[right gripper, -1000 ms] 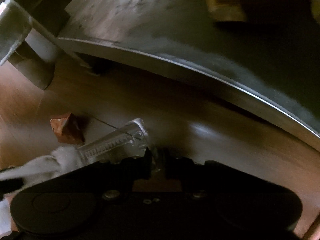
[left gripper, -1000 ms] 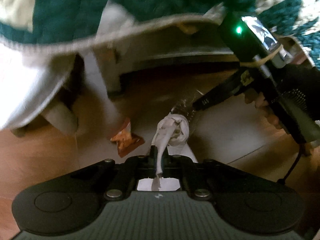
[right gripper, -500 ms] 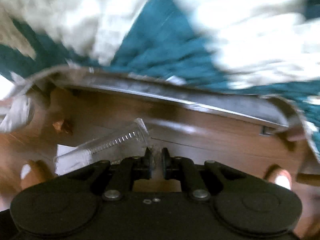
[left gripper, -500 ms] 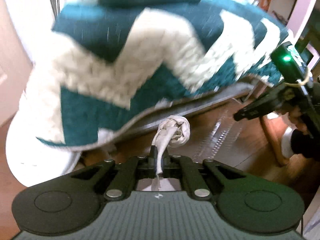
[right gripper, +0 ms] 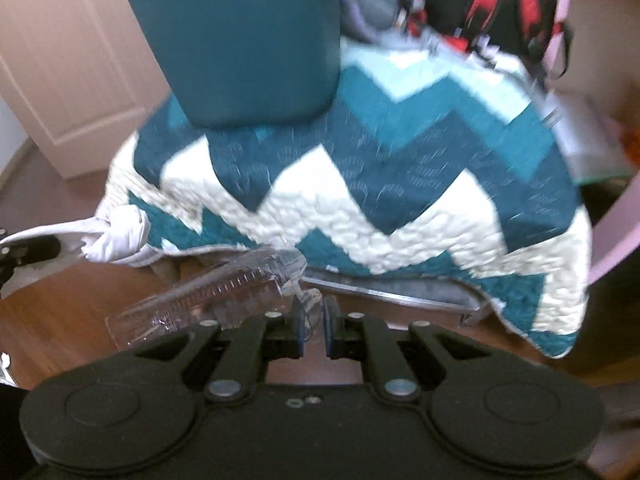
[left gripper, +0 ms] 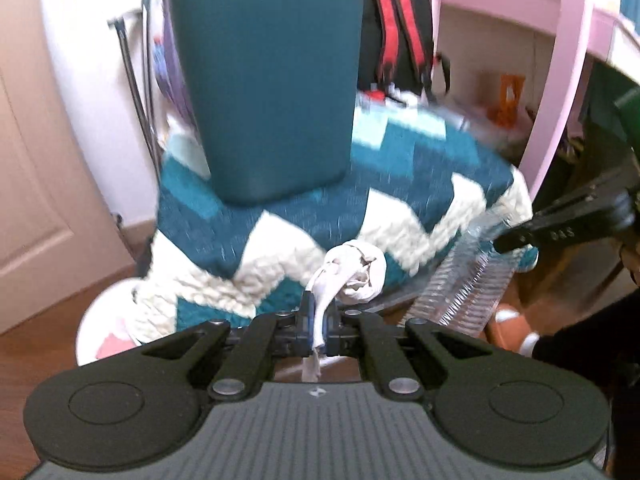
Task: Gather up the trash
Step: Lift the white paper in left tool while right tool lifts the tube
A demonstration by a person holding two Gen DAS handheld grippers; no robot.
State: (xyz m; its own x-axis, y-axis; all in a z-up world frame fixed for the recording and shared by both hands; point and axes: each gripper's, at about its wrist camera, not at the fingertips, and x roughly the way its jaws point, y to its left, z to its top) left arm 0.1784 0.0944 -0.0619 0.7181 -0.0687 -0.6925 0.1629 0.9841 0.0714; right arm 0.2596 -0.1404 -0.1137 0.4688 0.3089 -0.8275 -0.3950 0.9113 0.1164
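- My left gripper (left gripper: 318, 316) is clenched on a crumpled white tissue (left gripper: 354, 270); the wad bulges just past the fingertips, in front of the chevron quilt (left gripper: 280, 236).
- My right gripper (right gripper: 312, 320) pinches the edge of a clear ribbed plastic wrapper (right gripper: 224, 292), which trails off to its left, below the quilt's (right gripper: 400, 184) hanging edge.
- From my right camera, the tissue (right gripper: 116, 236) sits at the quilt's lower left corner.
- A teal bin (left gripper: 266, 80) stands on the quilt, directly ahead of both grippers.
- A red-and-black backpack (left gripper: 400, 32) sits behind the quilt, right of the bin.
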